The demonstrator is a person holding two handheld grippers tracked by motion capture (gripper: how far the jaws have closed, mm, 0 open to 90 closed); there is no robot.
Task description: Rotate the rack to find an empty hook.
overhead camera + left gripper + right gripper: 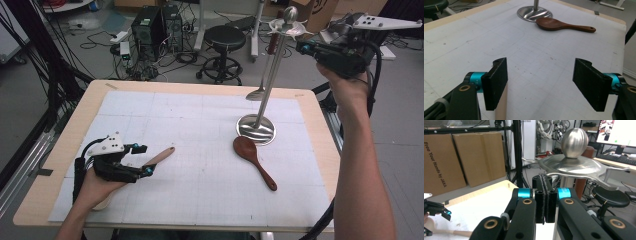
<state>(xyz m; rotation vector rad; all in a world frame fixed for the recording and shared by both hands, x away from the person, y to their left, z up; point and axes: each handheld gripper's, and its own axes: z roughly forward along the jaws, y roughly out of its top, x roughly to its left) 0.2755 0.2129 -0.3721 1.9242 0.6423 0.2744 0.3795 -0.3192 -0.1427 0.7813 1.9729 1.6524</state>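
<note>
Spoon, pale wood: light, stiff, handle best pinched mid-length. Left gripper spread beside it; right gripper pressed together, empty, by rack.

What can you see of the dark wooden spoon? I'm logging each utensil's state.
The dark spoon looks like reddish-brown wood, one piece with an oval bowl and a slim handle that has a small hole near its end. It lies flat on the white mat, bowl toward the steel stand and about at the edge of its round base, handle pointing toward the person's side. No tool touches it.
</note>
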